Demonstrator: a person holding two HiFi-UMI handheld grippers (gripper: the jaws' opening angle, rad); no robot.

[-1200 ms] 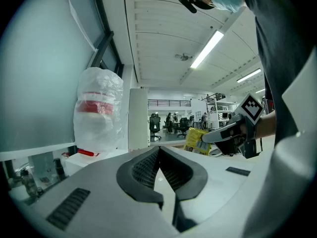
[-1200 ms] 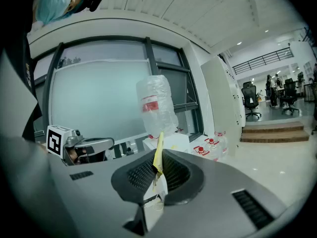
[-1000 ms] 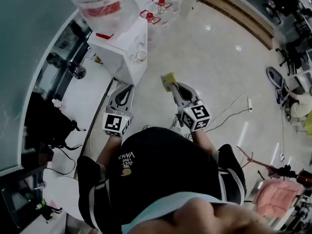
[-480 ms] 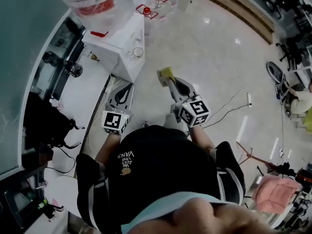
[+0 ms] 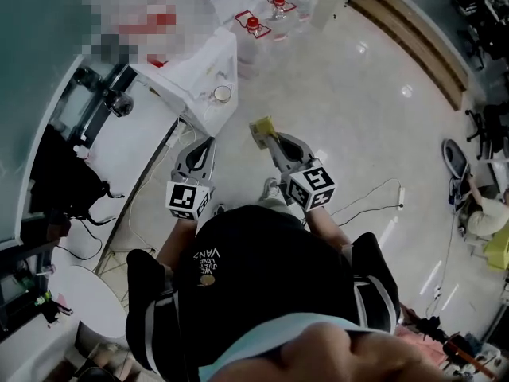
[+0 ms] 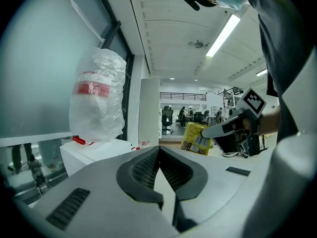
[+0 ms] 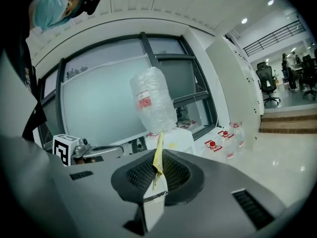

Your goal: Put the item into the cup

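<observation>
A yellow snack packet [image 5: 262,128] sticks out of my right gripper [image 5: 269,140], which is shut on it. The right gripper view shows the packet [image 7: 157,158] edge-on between the pads. A small clear cup [image 5: 222,94] stands on the near corner of a white stand [image 5: 191,74], up and left of the packet and apart from it. My left gripper [image 5: 200,147] is shut and empty, held level beside the stand's front. In the left gripper view its jaws [image 6: 158,148] meet with nothing between them, and the right gripper's packet [image 6: 196,139] shows to the right.
A large plastic-wrapped water bottle [image 6: 97,103] sits on the stand. Several red-capped bottles [image 5: 274,6] stand on the floor behind it. A glass wall and a white counter [image 5: 119,153] run along the left. A cable and power strip [image 5: 399,191] lie on the floor at right.
The person and both grippers have moved forward toward the white stand, so the packet is a little closer to the cup. Both grippers stay shut, the right one still on the packet.
</observation>
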